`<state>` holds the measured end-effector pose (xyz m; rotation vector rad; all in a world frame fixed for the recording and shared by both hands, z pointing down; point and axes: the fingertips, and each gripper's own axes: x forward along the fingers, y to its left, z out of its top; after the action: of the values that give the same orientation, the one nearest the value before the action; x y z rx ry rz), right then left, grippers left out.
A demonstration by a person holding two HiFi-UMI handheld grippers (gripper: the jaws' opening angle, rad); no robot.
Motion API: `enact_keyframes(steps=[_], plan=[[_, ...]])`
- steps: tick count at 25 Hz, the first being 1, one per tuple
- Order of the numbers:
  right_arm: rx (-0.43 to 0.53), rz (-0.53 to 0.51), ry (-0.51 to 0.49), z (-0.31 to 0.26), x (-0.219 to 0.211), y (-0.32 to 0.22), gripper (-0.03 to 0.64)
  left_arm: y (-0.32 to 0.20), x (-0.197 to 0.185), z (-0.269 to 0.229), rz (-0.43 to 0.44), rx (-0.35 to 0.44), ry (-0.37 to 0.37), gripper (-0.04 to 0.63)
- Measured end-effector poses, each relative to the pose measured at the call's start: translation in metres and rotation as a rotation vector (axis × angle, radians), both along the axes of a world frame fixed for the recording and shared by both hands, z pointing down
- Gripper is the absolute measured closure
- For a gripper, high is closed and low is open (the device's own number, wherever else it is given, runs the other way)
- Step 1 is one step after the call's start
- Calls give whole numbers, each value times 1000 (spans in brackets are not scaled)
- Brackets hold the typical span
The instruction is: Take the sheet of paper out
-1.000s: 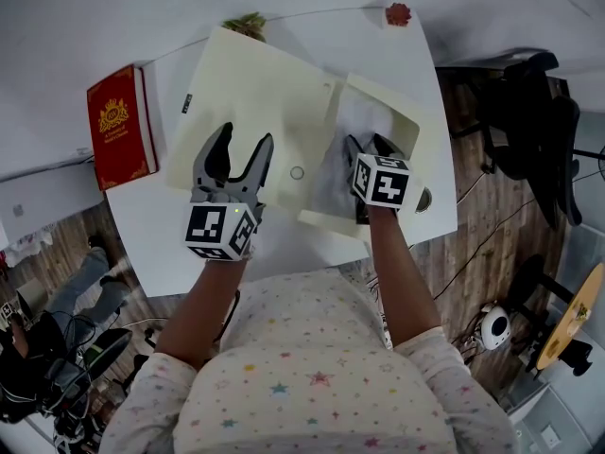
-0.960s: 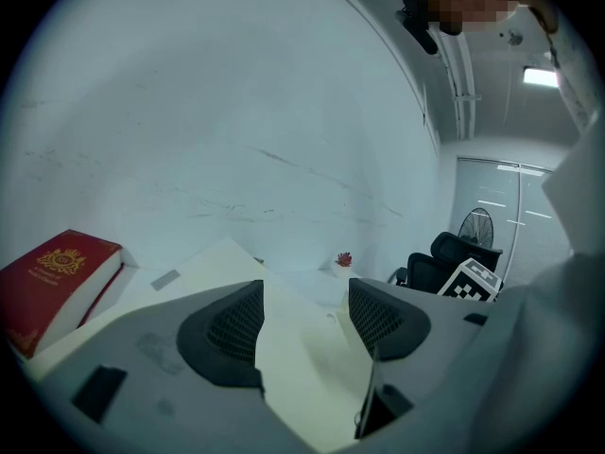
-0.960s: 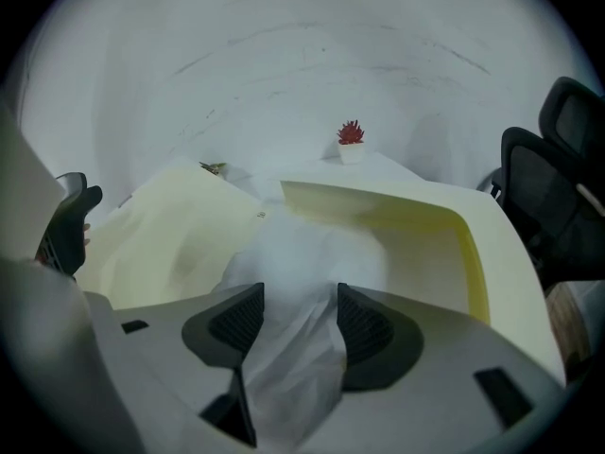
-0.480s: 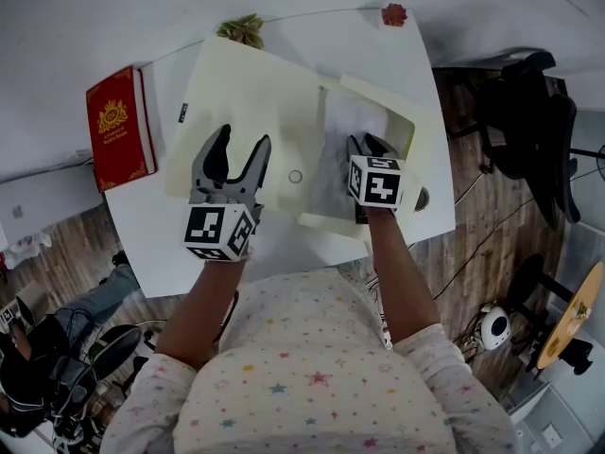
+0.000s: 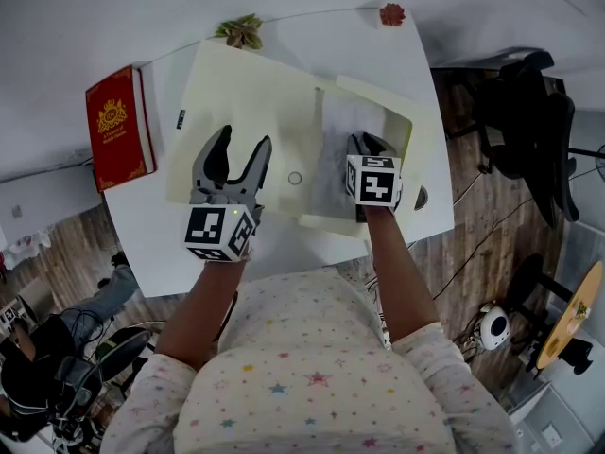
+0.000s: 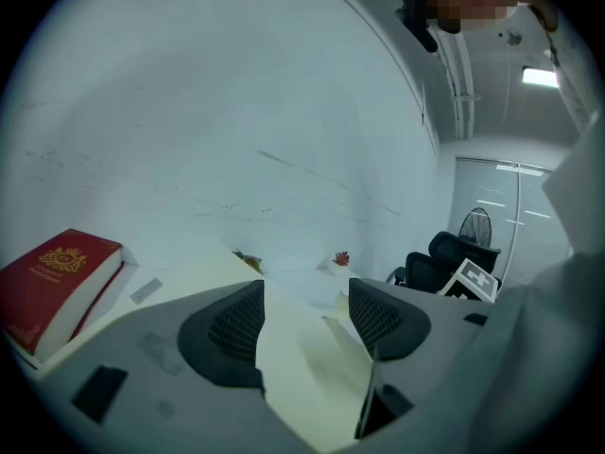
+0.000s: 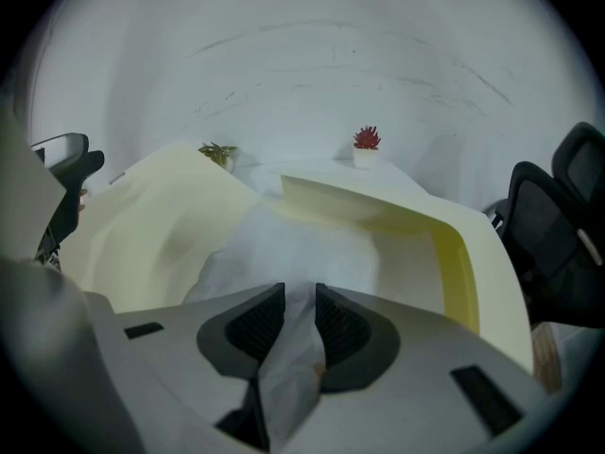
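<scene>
Pinching the near, crumpled edge of the thin white sheet of paper point(image 7: 302, 244) with the right gripper point(image 7: 299, 301), jaws drawn close onto the fold; holding the left gripper point(image 6: 304, 296) released, jaws wide apart and clasping nothing, low over the large pale yellow paper envelope point(image 5: 255, 102); keeping to the envelope's left half with that gripper, near the small round button clasp point(image 5: 295, 177); working with the right gripper at the envelope's open right side. Just beyond the right jaws, most of the sheet spread inside the open mouth of the envelope, under the raised yellow flap point(image 7: 454, 244) curving round on the right. Under all of it, flat on the white desk point(image 5: 161, 244). Further left, well apart from the envelope, at the desk's edge: a red hardback book with a gold emblem point(image 5: 118, 126). At the far edge, just past the envelope's corner, a small green plant point(image 5: 240, 30); at the far right corner, a small red plant in a white pot point(image 5: 392, 13). Off to the right, over wooden floor, black office chairs point(image 5: 529, 112).
</scene>
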<state>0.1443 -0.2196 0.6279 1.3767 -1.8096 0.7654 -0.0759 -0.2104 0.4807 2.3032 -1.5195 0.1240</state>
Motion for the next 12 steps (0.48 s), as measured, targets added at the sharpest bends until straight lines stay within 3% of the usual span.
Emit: enact_keyframes(steps=[12], plan=[[-18, -15, 6, 1, -3, -1, 559, 4, 0, -5, -6, 8, 2, 321]])
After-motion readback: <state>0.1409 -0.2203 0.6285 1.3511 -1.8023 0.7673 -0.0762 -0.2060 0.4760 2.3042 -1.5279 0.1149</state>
